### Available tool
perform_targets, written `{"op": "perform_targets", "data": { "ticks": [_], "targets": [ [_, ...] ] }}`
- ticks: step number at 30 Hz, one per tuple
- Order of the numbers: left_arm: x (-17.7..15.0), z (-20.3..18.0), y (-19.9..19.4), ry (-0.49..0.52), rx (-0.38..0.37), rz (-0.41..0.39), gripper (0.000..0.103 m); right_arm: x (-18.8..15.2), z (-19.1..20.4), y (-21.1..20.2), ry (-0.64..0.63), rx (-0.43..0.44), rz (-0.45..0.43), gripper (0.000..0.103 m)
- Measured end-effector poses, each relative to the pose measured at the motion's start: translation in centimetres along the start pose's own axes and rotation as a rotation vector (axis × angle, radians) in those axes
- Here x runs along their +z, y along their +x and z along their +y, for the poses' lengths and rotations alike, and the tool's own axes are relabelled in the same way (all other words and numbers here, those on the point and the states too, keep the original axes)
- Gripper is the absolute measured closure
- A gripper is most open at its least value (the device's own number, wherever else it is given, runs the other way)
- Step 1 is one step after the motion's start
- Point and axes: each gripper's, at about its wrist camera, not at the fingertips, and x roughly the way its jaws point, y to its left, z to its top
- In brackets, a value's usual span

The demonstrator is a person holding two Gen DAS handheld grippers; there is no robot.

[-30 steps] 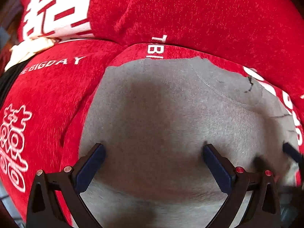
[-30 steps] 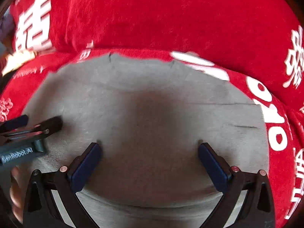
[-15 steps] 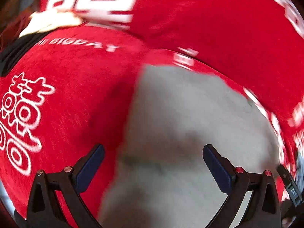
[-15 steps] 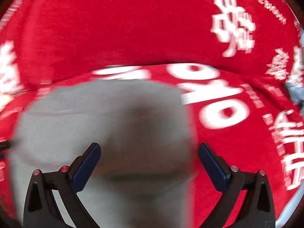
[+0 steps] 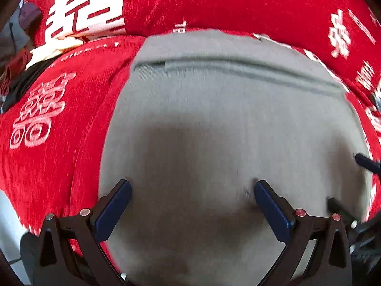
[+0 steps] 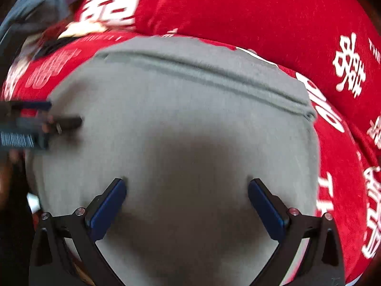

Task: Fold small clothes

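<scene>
A plain grey garment lies on a red cover printed with white characters; the blurred fingers look dark blue.

Red cloth, white print: double-happiness characters; Latin lettering too blurred to read.
Grey garment: no text.

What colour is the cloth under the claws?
Plain grey garment, lying on a red cover with white characters; the left wrist view shows it best.
</scene>
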Motion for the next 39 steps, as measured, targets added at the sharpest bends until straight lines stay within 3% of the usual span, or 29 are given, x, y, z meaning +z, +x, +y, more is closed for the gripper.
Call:
{"op": "perform_targets", "data": {
  "ticks": [5, 8, 10, 12, 14, 16, 18, 19, 20, 21, 22, 23, 24, 25, 26, 30, 34, 36, 39],
  "targets": [
    [-3.7, 1.1, -0.5, 0.017, -0.014, 0.089, 0.000, -5.1, -0.7, -2.7, 0.004, -0.045, 0.063, 0.001],
    [-4.9, 3.1, -1.3, -0.053, -0.018, 0.146, 0.000, -6.5, -1.4, -3.5, 0.064, -0.103, 0.137, 0.001],
    [-5.7, 5.1, -1.4, -0.154, 0.020, 0.160, 0.000, -7.8, -3.3, -4.5, 0.212, -0.066, 0.156, 0.001],
    [-6.5, 6.6, 0.1, -0.234, 0.000, 0.242, 0.000, -8.8, -4.8, -4.1, 0.343, 0.011, 0.201, 0.000],
    [-7.1, 7.0, 1.3, -0.266, -0.055, 0.301, 0.000, -9.5, -5.3, -3.1, 0.389, 0.066, 0.247, 0.001],
    [-7.2, 6.9, 1.4, -0.269, -0.077, 0.305, 0.000, -9.7, -4.9, -2.4, 0.379, 0.077, 0.277, 0.001],
    [-7.2, 6.4, 1.3, -0.240, -0.093, 0.303, 0.000, -9.6, -4.4, -2.5, 0.351, 0.062, 0.273, 0.013],
    [-7.2, 5.9, 1.4, -0.222, -0.114, 0.311, 0.005, -9.5, -4.1, -2.8, 0.336, 0.049, 0.267, 0.019],
    [-7.3, 5.2, 1.4, -0.197, -0.147, 0.327, 0.022, -9.5, -3.9, -2.9, 0.330, 0.031, 0.267, 0.031],
    [-7.3, 4.8, 1.3, -0.188, -0.179, 0.335, 0.030, -9.5, -3.9, -3.1, 0.327, 0.009, 0.267, 0.050],
    [-7.3, 4.5, 1.0, -0.181, -0.184, 0.333, 0.037, -9.6, -4.1, -3.4, 0.329, 0.003, 0.262, 0.061],
    [-7.3, 4.2, 0.7, -0.167, -0.188, 0.324, 0.050, -9.7, -4.3, -3.7, 0.334, 0.025, 0.256, 0.085],
    [-7.3, 3.9, 0.4, -0.149, -0.202, 0.319, 0.059, -9.7, -4.5, -4.0, 0.343, 0.066, 0.245, 0.090],
    [-7.2, 3.9, 0.1, -0.141, -0.217, 0.315, 0.081, -9.7, -4.7, -4.5, 0.345, 0.086, 0.229, 0.090],
    [-7.2, 3.8, -0.3, -0.139, -0.237, 0.307, 0.089, -9.6, -4.7, -4.8, 0.340, 0.091, 0.219, 0.090],
    [-5.8, 4.4, -3.6, -0.149, -0.312, 0.190, 0.089, -7.7, -6.4, -8.7, 0.372, 0.210, 0.037, 0.091],
    [-2.0, 5.5, -6.3, -0.144, -0.302, 0.039, 0.089, -3.5, -8.5, -11.8, 0.359, 0.181, -0.130, 0.091],
    [0.9, 5.8, -6.5, -0.162, -0.310, -0.008, 0.089, -1.0, -10.0, -11.5, 0.388, 0.174, -0.179, 0.091],
    [5.5, 7.0, -4.0, -0.196, -0.293, -0.034, 0.089, 2.1, -10.3, -8.6, 0.451, 0.187, -0.185, 0.091]
  ]
}}
